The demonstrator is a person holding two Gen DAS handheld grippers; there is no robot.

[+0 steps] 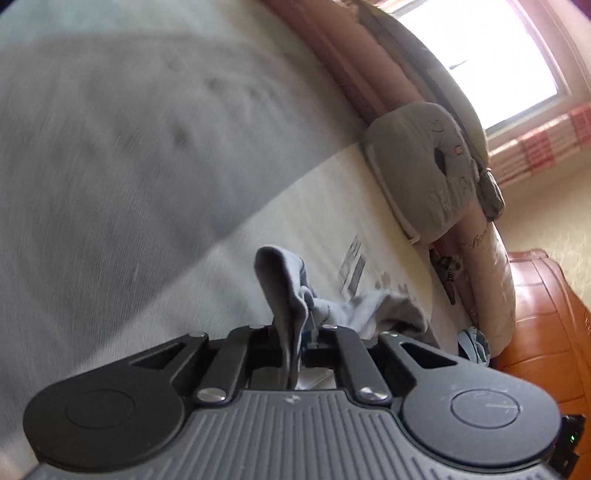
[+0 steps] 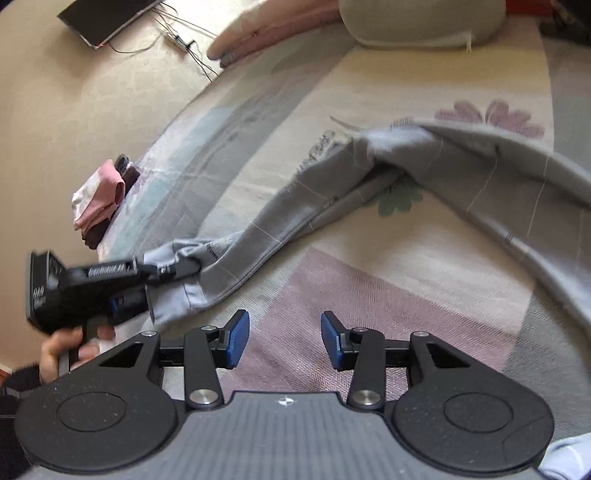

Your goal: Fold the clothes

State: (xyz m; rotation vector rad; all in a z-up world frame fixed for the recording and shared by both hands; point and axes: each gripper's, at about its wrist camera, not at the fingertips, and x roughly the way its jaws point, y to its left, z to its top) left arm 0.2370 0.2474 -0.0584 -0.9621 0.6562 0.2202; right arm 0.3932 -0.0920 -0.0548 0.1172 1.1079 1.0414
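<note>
A grey garment with thin pale lines (image 2: pixel 332 184), pants by the look of it, lies stretched across the patterned bedsheet (image 2: pixel 388 288). My left gripper (image 1: pixel 295 328) is shut on a cuff of the grey garment (image 1: pixel 284 291), which stands up in a fold between the jaws. In the right wrist view the left gripper (image 2: pixel 188 269) clamps that cuff at the left, with a hand (image 2: pixel 62 350) holding its grip. My right gripper (image 2: pixel 284 339) hangs open above the sheet, its blue pads (image 2: pixel 236 339) apart with nothing between them, a little short of the cuff.
A grey pillow (image 1: pixel 417 166) and a rolled pink quilt (image 1: pixel 487 280) lie along the bed's far side. Folded pink and white clothes (image 2: pixel 99 199) sit at the bed's edge. An orange wooden cabinet (image 1: pixel 543 332) stands beside the bed. A laptop (image 2: pixel 103 18) and cables lie on the floor.
</note>
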